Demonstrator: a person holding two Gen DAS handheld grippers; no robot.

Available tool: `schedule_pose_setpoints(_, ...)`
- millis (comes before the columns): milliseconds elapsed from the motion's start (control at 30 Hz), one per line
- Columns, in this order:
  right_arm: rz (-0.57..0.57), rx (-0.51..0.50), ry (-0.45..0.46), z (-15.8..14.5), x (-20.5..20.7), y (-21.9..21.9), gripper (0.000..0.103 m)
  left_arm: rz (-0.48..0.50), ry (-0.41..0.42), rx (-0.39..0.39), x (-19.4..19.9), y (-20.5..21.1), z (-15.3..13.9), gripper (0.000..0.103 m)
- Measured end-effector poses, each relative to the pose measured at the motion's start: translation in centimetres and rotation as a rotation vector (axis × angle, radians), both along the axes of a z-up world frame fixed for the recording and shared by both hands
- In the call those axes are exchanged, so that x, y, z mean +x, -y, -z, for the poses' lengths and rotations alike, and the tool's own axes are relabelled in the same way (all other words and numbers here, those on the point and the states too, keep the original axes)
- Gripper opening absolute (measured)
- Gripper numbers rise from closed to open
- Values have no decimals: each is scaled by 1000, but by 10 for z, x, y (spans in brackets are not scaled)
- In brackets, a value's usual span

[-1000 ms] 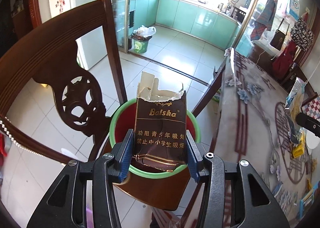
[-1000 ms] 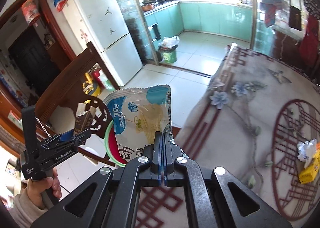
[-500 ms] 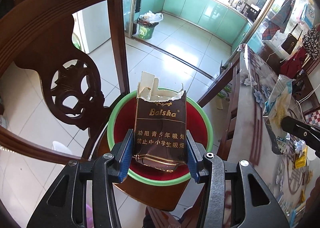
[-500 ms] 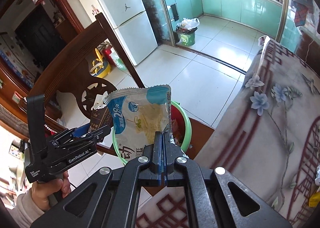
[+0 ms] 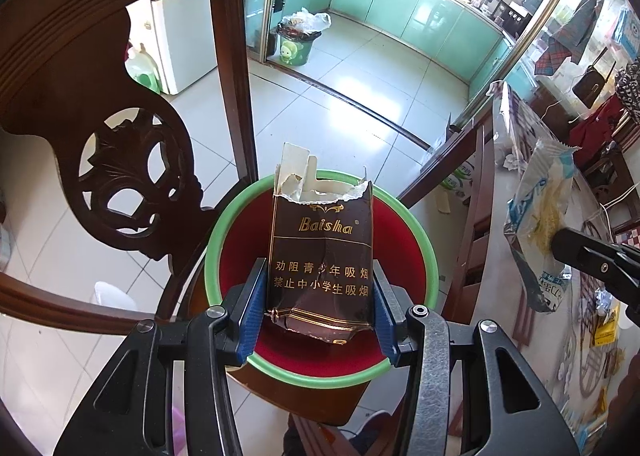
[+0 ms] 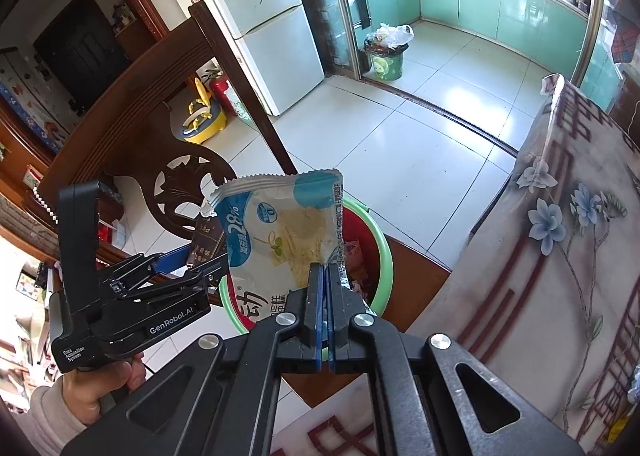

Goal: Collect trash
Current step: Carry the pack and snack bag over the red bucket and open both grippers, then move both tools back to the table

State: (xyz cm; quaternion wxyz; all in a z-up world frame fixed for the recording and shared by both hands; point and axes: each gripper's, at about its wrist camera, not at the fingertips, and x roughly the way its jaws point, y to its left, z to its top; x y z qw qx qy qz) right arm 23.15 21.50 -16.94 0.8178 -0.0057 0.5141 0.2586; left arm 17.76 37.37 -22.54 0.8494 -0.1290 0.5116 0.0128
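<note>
My left gripper (image 5: 318,304) is shut on a torn brown Baisha cigarette pack (image 5: 322,256) and holds it upright right above a red bin with a green rim (image 5: 424,252). The bin stands on a wooden chair seat. My right gripper (image 6: 325,284) is shut on a white and blue snack wrapper (image 6: 280,232), held above the bin's near edge (image 6: 382,244). The wrapper also shows at the right of the left wrist view (image 5: 536,223). The left gripper with its pack shows in the right wrist view (image 6: 188,260), left of the wrapper.
The carved wooden chair back (image 5: 132,159) rises close on the left of the bin. The table with a floral cloth (image 6: 560,236) stands on the right, with more scraps (image 5: 604,320) on it. A green kitchen bin (image 6: 386,55) stands far off on the tiled floor.
Both grippers moved in over the red bin. The bin now sits directly under the cigarette pack, and the wrapper came closer from the table side.
</note>
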Motion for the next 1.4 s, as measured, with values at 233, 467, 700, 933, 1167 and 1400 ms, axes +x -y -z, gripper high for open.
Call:
schedule_pose_setpoints(233,-18,4,5,4,4,-1,1,-3,-6,10,5,3,1,46)
schedule_pose_setpoints(467,-42,37,-17,10,9,-1,2,-28,-16,14,9,2,4,49)
schedule_pose_setpoints(700,-53,77,-37,18,15,-5,5,-105,4,21,3,-7,-3,86)
schedule_pose_setpoints(933,-43,155,18,11,2,4,70,-148,48,22,-14,-11,-22,86)
schedule_pose_setpoints(1167,64,176,73,-12,-32,71,70,-79,127,23,-46,27,-58,86)
schedule_pose_setpoints(1400,441,39,135,-18,-93,249,70,61,194,22,-89,100,-90,86)
